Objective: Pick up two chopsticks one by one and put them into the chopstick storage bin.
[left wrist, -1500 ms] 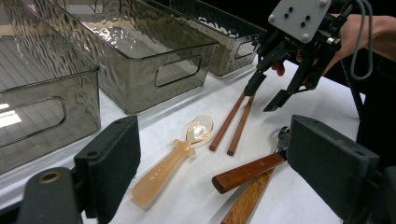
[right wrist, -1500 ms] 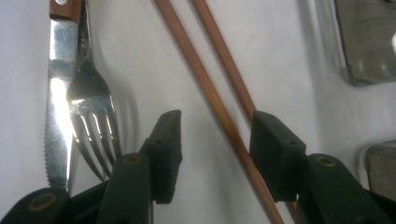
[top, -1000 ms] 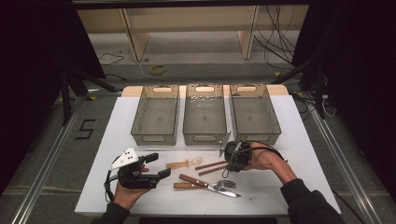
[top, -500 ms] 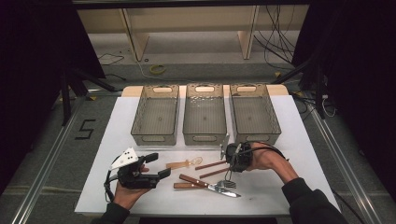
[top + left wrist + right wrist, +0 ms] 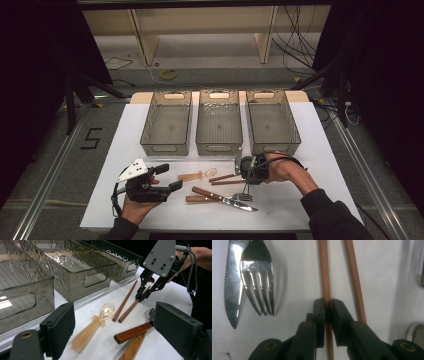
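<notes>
Wooden chopstick (image 5: 325,277), lying on the tabletop (image 5: 325,150) just beside the fork (image 5: 259,277), is pinched by the right claw (image 5: 327,305), whose jaws have just been closing. If lifted, it could pivot or nudge its twin (image 5: 354,277). The left claw (image 5: 112,322) is held wide, idle.

Three smoked plastic bins (image 5: 219,122) wall off the far half of the white mat (image 5: 325,150), nearly side by side. Open mat lies along the right edge and the left edge. Near the front edge, the cutlery crowds the middle: amber spoon (image 5: 197,175), two chopsticks (image 5: 225,179), steak knife (image 5: 220,197), fork (image 5: 245,196). The second chopstick (image 5: 354,277) lies just beside the clamped one (image 5: 325,277).
</notes>
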{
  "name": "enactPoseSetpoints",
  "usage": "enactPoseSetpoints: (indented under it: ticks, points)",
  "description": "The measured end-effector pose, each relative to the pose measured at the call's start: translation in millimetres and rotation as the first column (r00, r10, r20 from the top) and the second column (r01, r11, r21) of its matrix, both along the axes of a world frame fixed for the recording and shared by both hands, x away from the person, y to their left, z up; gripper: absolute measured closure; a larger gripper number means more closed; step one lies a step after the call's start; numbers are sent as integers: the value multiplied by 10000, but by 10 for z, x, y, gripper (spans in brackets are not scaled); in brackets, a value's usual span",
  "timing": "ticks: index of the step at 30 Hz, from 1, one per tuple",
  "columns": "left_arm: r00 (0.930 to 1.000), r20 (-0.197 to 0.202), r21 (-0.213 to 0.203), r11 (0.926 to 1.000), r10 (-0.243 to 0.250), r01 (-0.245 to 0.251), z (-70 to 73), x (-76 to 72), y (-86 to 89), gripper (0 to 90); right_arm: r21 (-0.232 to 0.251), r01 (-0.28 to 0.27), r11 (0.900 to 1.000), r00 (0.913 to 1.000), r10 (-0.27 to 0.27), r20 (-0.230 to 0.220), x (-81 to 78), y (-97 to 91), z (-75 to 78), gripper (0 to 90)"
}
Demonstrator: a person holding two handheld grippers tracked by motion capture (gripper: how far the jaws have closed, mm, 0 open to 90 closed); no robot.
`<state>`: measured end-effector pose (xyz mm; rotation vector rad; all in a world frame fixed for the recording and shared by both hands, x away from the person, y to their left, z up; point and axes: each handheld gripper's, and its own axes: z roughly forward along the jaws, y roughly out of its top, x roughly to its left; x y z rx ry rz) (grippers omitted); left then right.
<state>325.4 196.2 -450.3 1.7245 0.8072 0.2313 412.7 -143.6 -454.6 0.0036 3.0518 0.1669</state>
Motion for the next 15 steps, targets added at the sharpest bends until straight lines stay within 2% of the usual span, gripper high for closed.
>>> enactPoseSetpoints:
  ticks: [6,9,10,13,15]
  points:
    - [10000,-1,5,10000,13,-13,0,-1,-1,173,46,-249,9997,9996,249,127,1,-6,2,841]
    - [10000,-12,27,10000,10,-10,-1,0,-2,172,251,-271,9993,9996,268,121,-6,-28,27,843]
    - [10000,-15,70,10000,-13,13,0,1,0,172,490,-288,9984,9995,280,171,-30,-41,79,843]
    - [10000,-49,127,9999,-39,40,-1,6,-6,172,694,-347,9970,9990,327,293,-62,-61,138,844]
    - [10000,-67,138,9999,-55,56,0,7,-8,172,818,-324,9961,9983,282,519,-87,-73,183,844]
